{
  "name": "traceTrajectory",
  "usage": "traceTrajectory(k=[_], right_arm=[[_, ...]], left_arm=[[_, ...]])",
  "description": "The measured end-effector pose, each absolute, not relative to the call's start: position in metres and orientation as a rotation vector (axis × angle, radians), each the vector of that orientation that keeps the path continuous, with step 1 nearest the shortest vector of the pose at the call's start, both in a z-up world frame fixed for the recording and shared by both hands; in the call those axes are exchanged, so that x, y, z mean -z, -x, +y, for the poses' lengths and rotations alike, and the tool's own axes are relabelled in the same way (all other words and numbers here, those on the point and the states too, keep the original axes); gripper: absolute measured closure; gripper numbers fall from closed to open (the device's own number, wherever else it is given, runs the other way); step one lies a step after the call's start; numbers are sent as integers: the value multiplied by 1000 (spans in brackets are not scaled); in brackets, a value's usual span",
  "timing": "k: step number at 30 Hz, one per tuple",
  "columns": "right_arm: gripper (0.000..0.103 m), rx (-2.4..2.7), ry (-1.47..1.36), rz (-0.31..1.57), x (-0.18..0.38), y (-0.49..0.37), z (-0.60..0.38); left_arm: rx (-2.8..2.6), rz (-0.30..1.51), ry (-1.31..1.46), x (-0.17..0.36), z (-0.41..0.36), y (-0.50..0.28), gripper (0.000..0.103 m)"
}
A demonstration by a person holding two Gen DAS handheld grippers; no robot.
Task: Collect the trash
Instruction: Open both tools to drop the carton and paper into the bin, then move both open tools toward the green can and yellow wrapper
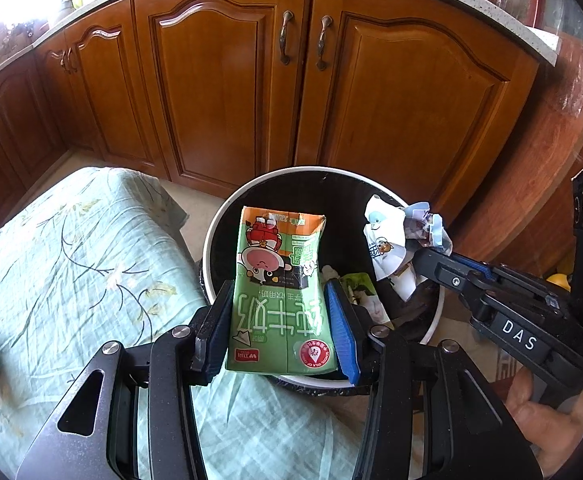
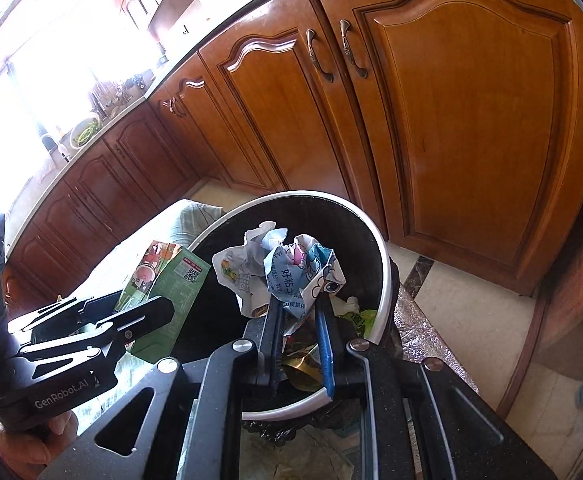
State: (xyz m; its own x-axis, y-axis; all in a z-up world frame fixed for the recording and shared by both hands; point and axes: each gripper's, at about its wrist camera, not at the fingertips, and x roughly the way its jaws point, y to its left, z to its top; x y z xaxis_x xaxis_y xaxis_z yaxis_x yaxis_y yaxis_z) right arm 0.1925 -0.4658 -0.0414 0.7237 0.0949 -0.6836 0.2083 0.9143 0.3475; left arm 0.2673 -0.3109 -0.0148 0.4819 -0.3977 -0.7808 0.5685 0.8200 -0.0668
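Green carton [image 1: 281, 300] with an orange top and a red-and-white cartoon cow; white and pale-blue printed wrapper [image 1: 395, 240]; black bin [image 1: 211, 240] with a white rim; pale-green leaf-print cloth [image 1: 71, 260]; blue fingers [image 1: 341, 320]; brown cabinets [image 1: 227, 80]

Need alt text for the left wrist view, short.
Left gripper holds a green milk carton over a black-lined trash bin. Right gripper enters from the right holding a crumpled wrapper above the same bin, beside a floral-clothed table and wooden cabinets.
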Motion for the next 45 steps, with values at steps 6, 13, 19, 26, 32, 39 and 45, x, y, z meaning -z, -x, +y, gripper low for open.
traceTrajectory(k=[6,13,19,26,32,39,45], right_arm=[[69,64,-432,763,42,-192,-469],[47,52,-474,715,37,-177,-465],[15,-7,-532,666,39,-160,-440],[14,-143,-550,700,45,-164,-384],[14,-272,-507,745,46,-177,-329],[14,-367,-472,796,52,-190,-275],[14,-430,-483,830,55,-207,-244]], left_arm=[[606,927,-206,19,-314,-270,58],[597,905,-149,13,-290,-261,45],[550,916,-50,20,-238,-243,43],[435,925,75,30,-149,-221,43],[314,915,167,32,-73,-208,43],[214,893,239,35,-4,-198,43],[164,884,258,36,33,-205,43]])
